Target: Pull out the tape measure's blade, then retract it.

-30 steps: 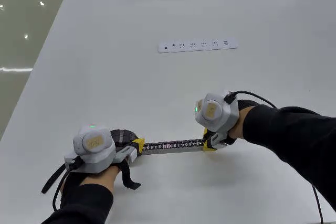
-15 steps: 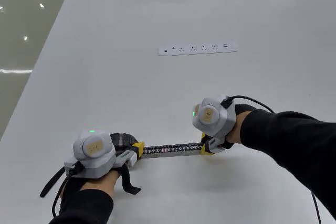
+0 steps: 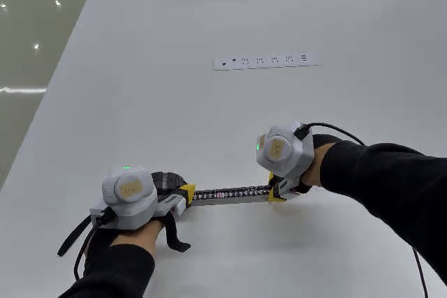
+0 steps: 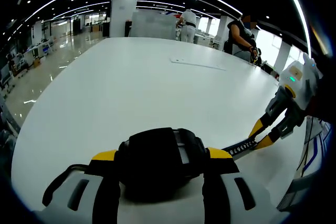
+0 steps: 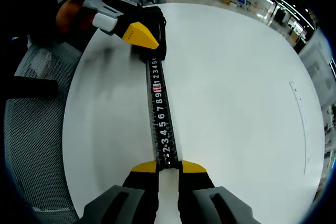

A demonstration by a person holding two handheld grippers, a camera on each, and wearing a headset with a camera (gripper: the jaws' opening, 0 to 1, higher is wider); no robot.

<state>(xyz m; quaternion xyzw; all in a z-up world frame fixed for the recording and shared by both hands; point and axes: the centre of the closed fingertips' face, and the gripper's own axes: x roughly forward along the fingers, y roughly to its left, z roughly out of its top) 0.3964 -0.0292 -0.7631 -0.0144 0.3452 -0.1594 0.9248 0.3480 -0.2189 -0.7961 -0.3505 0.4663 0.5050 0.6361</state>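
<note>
Slightly shorter than a second ago, the exposed blade (image 3: 230, 192) spans the lower centre of the head view, my grippers having drawn closer. At lower left my left gripper (image 3: 178, 199) clamps the tape measure (image 3: 166, 182) on the bench (image 3: 209, 116). My right gripper (image 3: 276, 192), jaws narrow, pinches the blade's tip. Retraction appears to be in hand; next I should feed the tip toward the case under steady tension. Beyond, at upper centre, lies a power strip (image 3: 265, 61).
</note>
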